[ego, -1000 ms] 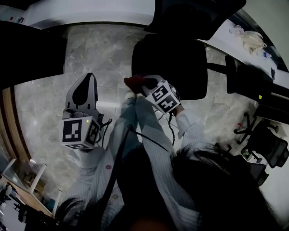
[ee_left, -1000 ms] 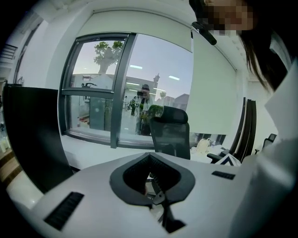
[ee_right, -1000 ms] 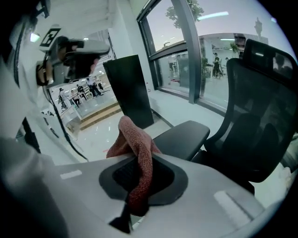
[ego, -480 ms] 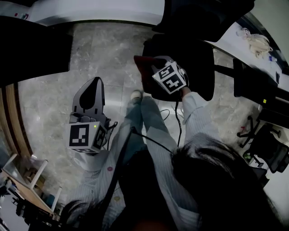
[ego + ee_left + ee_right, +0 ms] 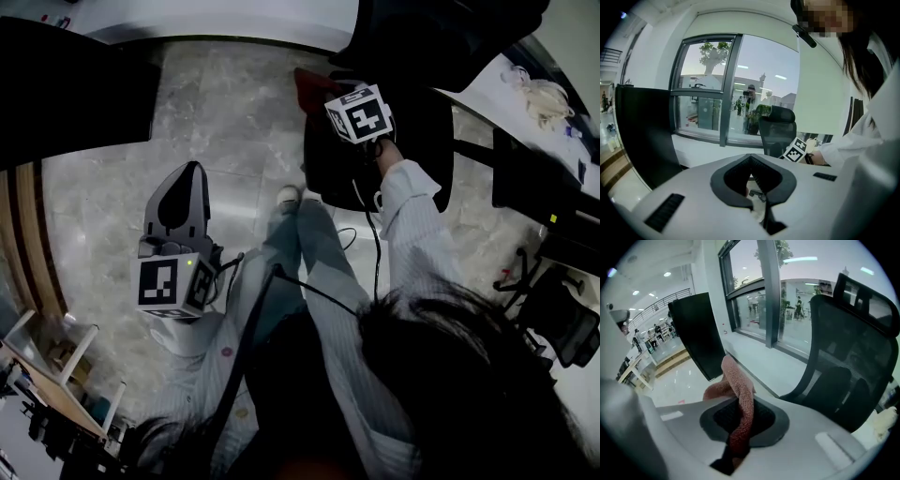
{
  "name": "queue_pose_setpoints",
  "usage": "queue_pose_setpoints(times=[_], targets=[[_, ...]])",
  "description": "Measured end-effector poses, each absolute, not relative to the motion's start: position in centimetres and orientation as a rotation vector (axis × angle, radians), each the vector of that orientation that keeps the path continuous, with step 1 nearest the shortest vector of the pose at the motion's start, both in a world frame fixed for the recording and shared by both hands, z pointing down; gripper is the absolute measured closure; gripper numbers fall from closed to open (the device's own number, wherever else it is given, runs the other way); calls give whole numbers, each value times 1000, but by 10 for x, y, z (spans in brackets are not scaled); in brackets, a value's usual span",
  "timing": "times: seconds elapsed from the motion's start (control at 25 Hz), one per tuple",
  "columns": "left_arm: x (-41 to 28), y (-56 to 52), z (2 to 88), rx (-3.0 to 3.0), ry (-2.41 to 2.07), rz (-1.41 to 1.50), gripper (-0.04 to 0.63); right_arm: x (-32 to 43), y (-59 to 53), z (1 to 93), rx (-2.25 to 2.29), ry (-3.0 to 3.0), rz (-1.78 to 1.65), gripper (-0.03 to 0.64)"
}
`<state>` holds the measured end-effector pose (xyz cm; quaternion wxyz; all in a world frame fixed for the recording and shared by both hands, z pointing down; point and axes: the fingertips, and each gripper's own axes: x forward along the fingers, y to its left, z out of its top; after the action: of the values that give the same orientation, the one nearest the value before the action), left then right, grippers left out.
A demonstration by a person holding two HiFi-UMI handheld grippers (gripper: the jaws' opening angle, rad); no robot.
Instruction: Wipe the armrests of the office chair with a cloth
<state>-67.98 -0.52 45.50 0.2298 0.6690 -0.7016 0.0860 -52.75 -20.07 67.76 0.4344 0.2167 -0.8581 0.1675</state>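
The black office chair (image 5: pixel 394 141) stands ahead of me, its backrest (image 5: pixel 441 37) at the top of the head view. My right gripper (image 5: pixel 330 97) reaches over the seat's left side, shut on a reddish-brown cloth (image 5: pixel 312 82). In the right gripper view the cloth (image 5: pixel 737 380) hangs from between the pads of that gripper (image 5: pixel 740 404), and the mesh backrest (image 5: pixel 843 338) stands close on the right. One armrest (image 5: pixel 472 147) sticks out on the chair's right. My left gripper (image 5: pixel 182 183) hovers over the floor, jaws together and empty. Its own view shows its tips (image 5: pixel 750 157) meeting, with the chair (image 5: pixel 779 129) beyond them.
A dark panel (image 5: pixel 75 94) stands at the left, and a white window ledge (image 5: pixel 234 21) runs along the top. A desk (image 5: pixel 525 103) with pale clutter lies at the right, another chair's base (image 5: pixel 553 300) below it. A wooden shelf (image 5: pixel 56 366) sits at lower left on the marble floor (image 5: pixel 94 216).
My right gripper has carried the cloth away from me, from the seat's near edge up along its left side toward the backrest. The left gripper has shifted only slightly.
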Motion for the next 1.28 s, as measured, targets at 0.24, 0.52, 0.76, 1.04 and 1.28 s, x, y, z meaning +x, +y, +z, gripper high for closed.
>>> queue_pose_setpoints(times=[0.24, 0.52, 0.76, 1.04, 1.28], targets=[[-655, -22, 453, 1901, -1886, 241, 592, -505, -94, 656, 363, -2203, 416, 588], [-616, -38, 450, 1974, -1824, 247, 592, -462, -2, 640, 235, -2239, 414, 588], [-593, -33, 447, 1967, -1822, 209, 592, -458, -37, 648, 221, -2216, 393, 588], [-630, -5, 459, 1865, -1897, 253, 592, -491, -150, 670, 387, -2161, 434, 586], [-652, 16, 453, 1807, -1947, 217, 592, -512, -202, 675, 549, -2120, 484, 586]])
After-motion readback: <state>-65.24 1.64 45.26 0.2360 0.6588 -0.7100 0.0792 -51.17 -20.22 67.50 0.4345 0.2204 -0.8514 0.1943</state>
